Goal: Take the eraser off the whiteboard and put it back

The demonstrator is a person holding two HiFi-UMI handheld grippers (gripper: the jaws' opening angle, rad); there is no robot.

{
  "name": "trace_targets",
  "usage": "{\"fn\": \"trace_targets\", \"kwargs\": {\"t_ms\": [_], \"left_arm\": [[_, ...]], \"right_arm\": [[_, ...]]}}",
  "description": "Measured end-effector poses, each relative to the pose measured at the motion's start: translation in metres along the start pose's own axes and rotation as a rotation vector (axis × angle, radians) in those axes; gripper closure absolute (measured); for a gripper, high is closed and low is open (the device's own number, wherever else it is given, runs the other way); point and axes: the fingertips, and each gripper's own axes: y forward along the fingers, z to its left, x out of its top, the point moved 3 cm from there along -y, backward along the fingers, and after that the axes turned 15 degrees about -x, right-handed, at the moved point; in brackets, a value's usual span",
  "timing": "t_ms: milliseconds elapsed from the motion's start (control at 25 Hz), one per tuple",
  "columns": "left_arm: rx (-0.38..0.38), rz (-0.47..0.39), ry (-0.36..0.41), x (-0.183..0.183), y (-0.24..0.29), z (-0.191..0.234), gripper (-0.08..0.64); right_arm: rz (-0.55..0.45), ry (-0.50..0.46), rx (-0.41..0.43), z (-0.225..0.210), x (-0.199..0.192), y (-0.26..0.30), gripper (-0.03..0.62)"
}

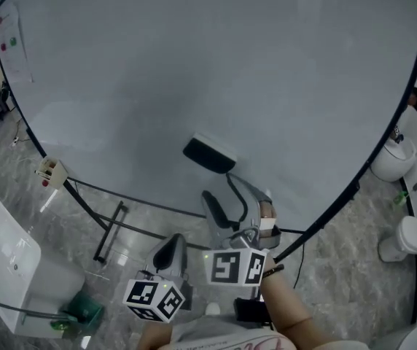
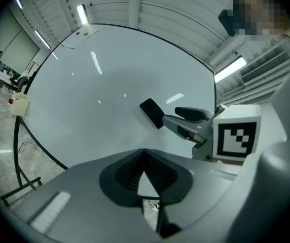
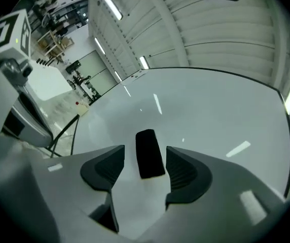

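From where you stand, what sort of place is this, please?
Probably a large office or lab hall: a big whiteboard on a floor stand with an eraser on it, a polished stone-look floor, and long ceiling lights.

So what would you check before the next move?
1. Eraser sits on whiteboard: ok.
2. Right gripper jaws apart: ok.
3. Its pads clear of the eraser, a gap each side: ok.
4. Left gripper shut, empty, away from the eraser: ok.
5. Eraser sticks firmly enough to stay put: cannot tell.
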Motion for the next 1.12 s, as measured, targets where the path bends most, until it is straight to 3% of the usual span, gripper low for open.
{"fn": "trace_targets", "kwargs": {"t_ms": [160, 480, 600, 680, 1120], "left_arm": [[0.004, -0.004, -0.007, 0.006, 0.014, 0.018, 0.56], [-0.026, 0.013, -0.037, 0.013, 0.032, 0.043, 0.56], [-0.041, 0.017, -0.042, 0.016, 0.038, 0.047, 0.56], [-0.053, 0.018, -0.042, 0.018, 0.041, 0.048, 0.56], [-0.106, 0.038, -0.028, 0.02, 0.042, 0.045, 0.56]], "right_arm": [[0.004, -0.125, -0.028, 0.012, -0.004, 0.035, 0.296], [0.053, -0.188, -0.107, 0.01, -0.01, 0.076, 0.285], [0.053, -0.192, -0.108, 0.012, -0.011, 0.079, 0.285], [0.051, -0.192, -0.11, 0.014, -0.011, 0.079, 0.334], [0.073, -0.127, -0.106, 0.011, -0.009, 0.071, 0.345]]}}
